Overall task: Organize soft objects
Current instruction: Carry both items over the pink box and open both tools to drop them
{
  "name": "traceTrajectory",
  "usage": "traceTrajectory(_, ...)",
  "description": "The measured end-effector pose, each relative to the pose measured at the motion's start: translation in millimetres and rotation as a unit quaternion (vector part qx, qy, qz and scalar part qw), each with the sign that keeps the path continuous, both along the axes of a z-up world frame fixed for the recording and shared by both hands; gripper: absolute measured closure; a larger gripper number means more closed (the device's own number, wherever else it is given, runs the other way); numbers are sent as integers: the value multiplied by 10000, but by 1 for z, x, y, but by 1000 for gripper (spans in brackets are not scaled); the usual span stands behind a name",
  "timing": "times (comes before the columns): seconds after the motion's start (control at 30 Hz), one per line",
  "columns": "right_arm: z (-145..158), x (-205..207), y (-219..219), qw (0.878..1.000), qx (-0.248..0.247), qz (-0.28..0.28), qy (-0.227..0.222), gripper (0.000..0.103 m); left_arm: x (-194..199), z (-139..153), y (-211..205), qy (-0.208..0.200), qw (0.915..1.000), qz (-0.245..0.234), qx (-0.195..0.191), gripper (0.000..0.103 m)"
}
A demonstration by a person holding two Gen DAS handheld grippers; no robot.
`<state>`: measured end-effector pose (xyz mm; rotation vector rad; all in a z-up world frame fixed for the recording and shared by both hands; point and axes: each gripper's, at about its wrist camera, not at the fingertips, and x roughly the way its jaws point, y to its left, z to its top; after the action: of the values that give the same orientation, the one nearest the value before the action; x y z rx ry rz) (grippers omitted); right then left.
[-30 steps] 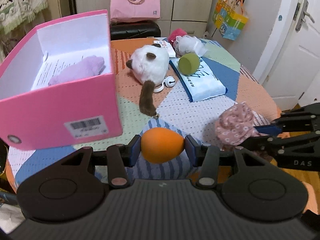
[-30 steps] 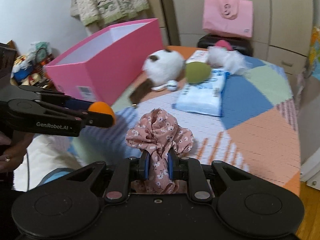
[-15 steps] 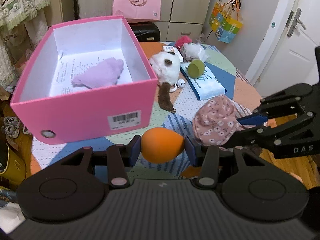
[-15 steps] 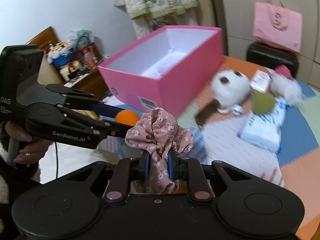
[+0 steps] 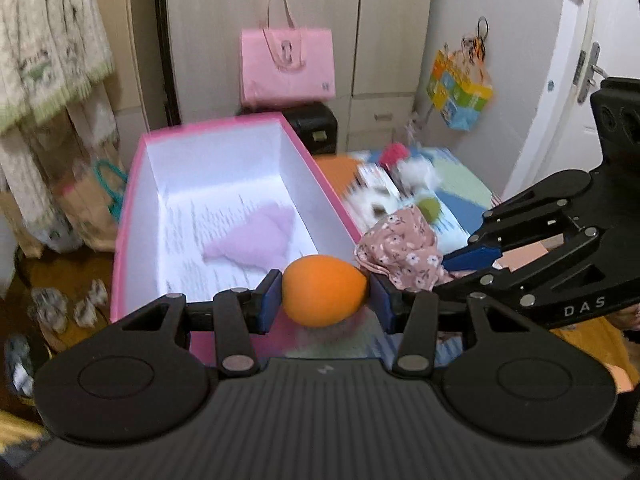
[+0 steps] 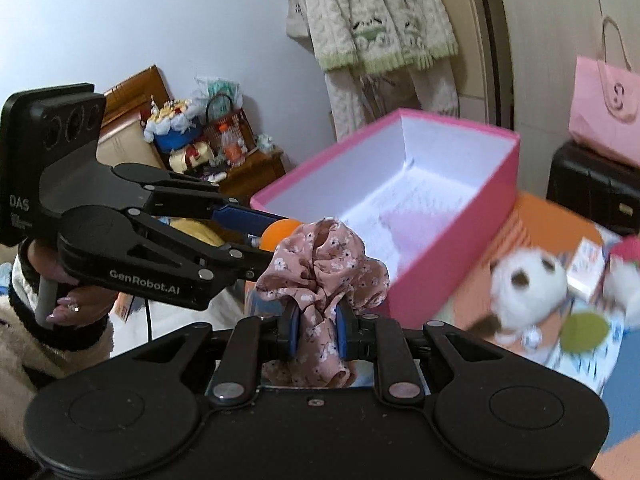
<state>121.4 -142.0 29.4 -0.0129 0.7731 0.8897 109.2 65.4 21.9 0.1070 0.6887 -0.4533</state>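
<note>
My left gripper (image 5: 325,297) is shut on an orange egg-shaped sponge (image 5: 323,296) and holds it over the near right corner of the open pink box (image 5: 136,184). A lilac soft piece (image 5: 256,236) lies inside the box. My right gripper (image 6: 316,330) is shut on a pink floral scrunchie (image 6: 324,264), held just right of the box's near end. The scrunchie (image 5: 404,248) and the right gripper (image 5: 452,268) show in the left wrist view, the sponge (image 6: 278,234) and the left gripper (image 6: 260,236) in the right wrist view. The box (image 6: 452,216) stands on the table.
On the patchwork table (image 6: 536,216) right of the box lie a white plush toy (image 6: 528,280), a green sponge (image 6: 584,330), a tissue pack, and white and red puffs (image 5: 404,164). A black case with a pink bag (image 5: 286,64) stands behind. A person's hand (image 6: 60,300) holds the left gripper.
Both grippers have risen and moved left toward the pink box with their loads. The sponge has gone from in front of the box to over its near corner.
</note>
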Motion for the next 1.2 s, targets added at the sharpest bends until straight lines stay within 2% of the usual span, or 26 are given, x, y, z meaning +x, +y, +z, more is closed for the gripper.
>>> traceTrajectory(0.13,12,24,4,9995,292,-64,-86,81,19,16,8,-233,9997,33,-50,57)
traceTrajectory(0.27,22,45,11,9989,317,-78,-322,78,42,26,13,-404,9991,130,-88,57)
traceTrajectory(0.47,14,98,27,9993,205,-137,-285,78,89,17,17,-456,9982,380,-57,57)
traceTrajectory(0.57,1,128,36,9996,55,-173,-227,78,124,2,22,-253,9983,510,-126,57)
traceTrajectory(0.8,-20,180,55,9976,-645,-21,-270,78,191,-32,34,561,9959,677,-217,57)
traceTrajectory(0.93,-34,195,58,9973,-704,174,-90,78,205,-44,35,837,9931,774,-269,57)
traceTrajectory(1.0,-38,196,58,9968,-741,255,-137,78,206,-48,33,837,9932,793,-186,56)
traceTrajectory(1.1,-43,193,64,9941,-948,405,-352,76,204,-48,28,713,9937,858,63,55)
traceTrajectory(1.2,-45,192,70,9910,-1150,434,-534,76,196,-45,28,374,9934,1059,231,54)
